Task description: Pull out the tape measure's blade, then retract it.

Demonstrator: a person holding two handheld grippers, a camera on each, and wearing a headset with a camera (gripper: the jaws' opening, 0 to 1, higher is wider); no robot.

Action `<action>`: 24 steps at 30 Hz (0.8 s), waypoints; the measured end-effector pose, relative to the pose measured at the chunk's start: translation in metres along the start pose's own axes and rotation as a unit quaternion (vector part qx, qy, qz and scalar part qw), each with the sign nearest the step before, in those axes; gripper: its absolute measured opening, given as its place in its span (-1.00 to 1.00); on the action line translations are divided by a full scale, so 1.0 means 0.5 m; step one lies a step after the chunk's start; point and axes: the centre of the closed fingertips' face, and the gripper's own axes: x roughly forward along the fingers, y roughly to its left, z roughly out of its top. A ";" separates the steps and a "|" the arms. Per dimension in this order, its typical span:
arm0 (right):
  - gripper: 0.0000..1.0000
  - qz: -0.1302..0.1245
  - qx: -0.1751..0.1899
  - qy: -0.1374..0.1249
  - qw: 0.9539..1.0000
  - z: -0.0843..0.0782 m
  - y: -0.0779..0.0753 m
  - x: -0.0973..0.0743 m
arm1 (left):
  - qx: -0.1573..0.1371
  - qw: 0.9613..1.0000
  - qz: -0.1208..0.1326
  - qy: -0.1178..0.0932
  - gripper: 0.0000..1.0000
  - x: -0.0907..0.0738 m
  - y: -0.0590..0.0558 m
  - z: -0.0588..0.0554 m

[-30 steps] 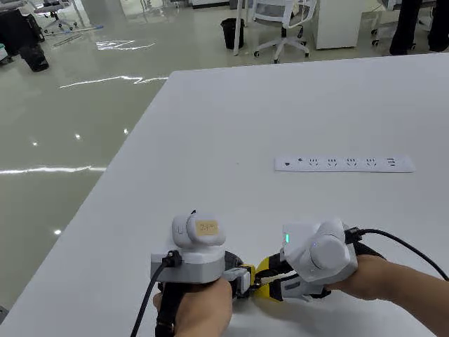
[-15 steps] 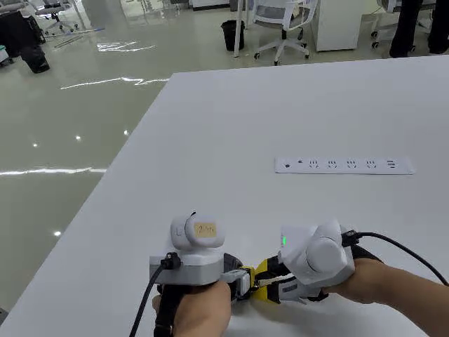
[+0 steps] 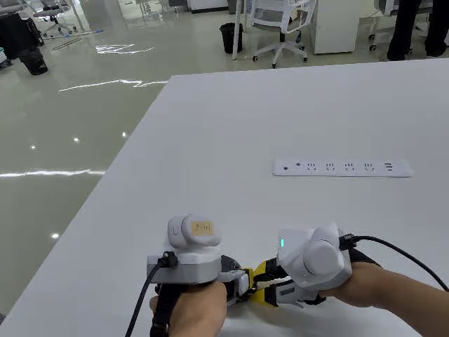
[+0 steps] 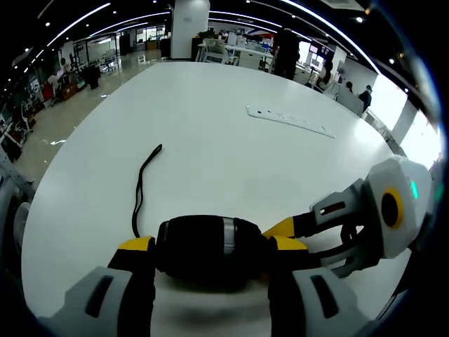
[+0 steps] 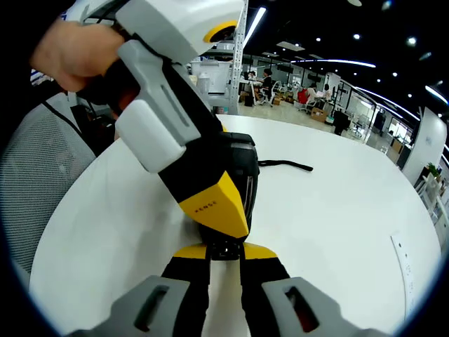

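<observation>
Clamping the tape measure (image 4: 203, 235) across its black case: left tongs (image 4: 210, 247), yellow pads pressed on both flanks. The case sits low over the counter (image 4: 210, 140), near its front edge; contact with the surface not clear.

Right tongs (image 5: 224, 254) are pinched closed on the blade tip (image 5: 225, 248), which sits right at the case mouth. Their yellow tips almost meet around it.

In the right gripper view the left tongs come in from upper left, one yellow pad flat on the case side, a hand (image 5: 74, 49) on the grip above.

In the left gripper view the right tongs come in from the right, tips touching the case's right end.

Head view: the two tongs point at each other, nose to nose, a hand behind each.

Black wrist strap (image 4: 144, 186) trails from the case and lies loose on the counter, away from the right tongs.

White power strip (image 3: 342, 168) lies flat further back, well apart from the tongs.

Beyond the counter: glossy floor, office chair (image 3: 280, 28), dark bin (image 3: 229, 33).
</observation>
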 end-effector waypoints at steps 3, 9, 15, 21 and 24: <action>-0.67 0.000 0.001 0.002 1.000 0.000 0.001 0.000 | 0.002 1.000 -0.006 -0.002 0.25 0.002 0.000 0.000; -0.59 -0.005 0.003 0.004 1.000 -0.002 0.004 -0.005 | 0.015 1.000 -0.014 0.002 0.26 0.001 -0.003 -0.005; -0.50 -0.015 0.015 0.005 1.000 -0.005 0.002 -0.017 | 0.019 0.999 -0.029 0.003 0.38 -0.002 -0.008 -0.012; -0.43 -0.029 0.027 0.006 0.999 -0.004 0.005 -0.038 | 0.024 0.999 -0.042 0.001 0.42 -0.018 -0.003 -0.012; -0.38 -0.038 0.044 0.004 0.998 -0.005 0.005 -0.048 | 0.033 0.998 -0.050 -0.004 0.44 -0.025 -0.001 -0.009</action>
